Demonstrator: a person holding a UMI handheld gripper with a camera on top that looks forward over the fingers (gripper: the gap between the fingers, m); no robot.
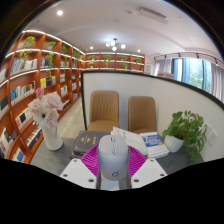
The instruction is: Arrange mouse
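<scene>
A light grey computer mouse (113, 157) stands upright between my two fingers, its wheel end up. My gripper (113, 165) is shut on it: the magenta pads (92, 160) press on both its sides. I hold it in the air above a dark table (170, 157).
On the table stand a vase with pale flowers (48, 118) at the left, a potted green plant (186, 130) at the right, and books (152, 143) beyond the mouse. Two tan chairs (103, 108) stand behind. Bookshelves (35, 80) line the left wall.
</scene>
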